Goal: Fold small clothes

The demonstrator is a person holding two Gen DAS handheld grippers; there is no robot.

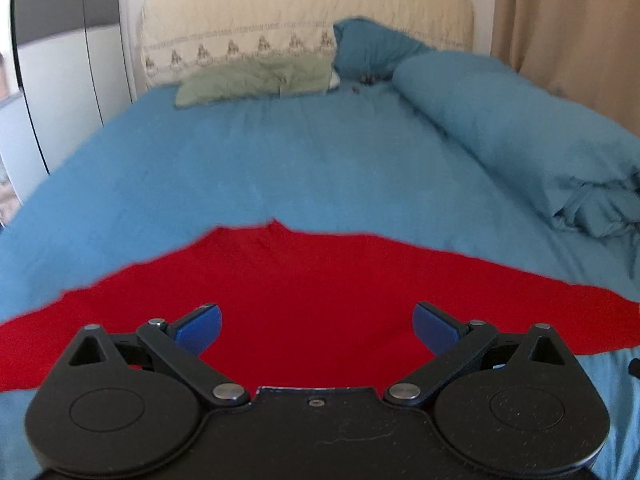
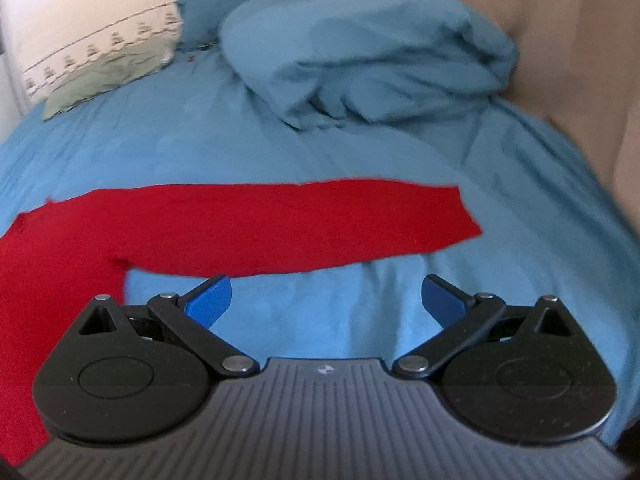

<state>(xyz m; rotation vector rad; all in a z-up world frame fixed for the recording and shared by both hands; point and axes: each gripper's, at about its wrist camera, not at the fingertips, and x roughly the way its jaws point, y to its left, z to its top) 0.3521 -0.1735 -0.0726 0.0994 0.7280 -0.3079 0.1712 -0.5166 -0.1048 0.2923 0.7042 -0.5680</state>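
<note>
Right now a red garment [image 1: 304,280] is lying spread flat on a blue bed sheet [image 1: 280,168], and both grippers are hanging over it with nothing between their fingers.

Seen from the left wrist, the left gripper [image 1: 317,326] is holding its blue-padded fingers [image 1: 199,329] wide apart. The red cloth is filling the whole gap between them and spreading out past both fingertips to either side, with its far edge rising to a small peak ahead of the fingers. Whether the pads are touching the fabric or hovering just above it cannot be told.

Seen from the right wrist, the right gripper [image 2: 326,300] is likewise standing with its fingers [image 2: 210,300] spread wide. Between them only bare sheet is showing. One sleeve [image 2: 304,228] of the garment is stretching crosswise just ahead of the fingertips, its cut end lying beyond and to the outside of the right-hand finger. The body of the garment is running down past the outside of the left-hand finger toward the camera.

Farther ahead of both pairs of fingers, a bundled blue duvet [image 2: 368,52] is sitting on the sheet, with a pale green pillow [image 1: 256,80] resting near the headboard [image 1: 304,12]. The right wrist view is slightly blurred.
</note>
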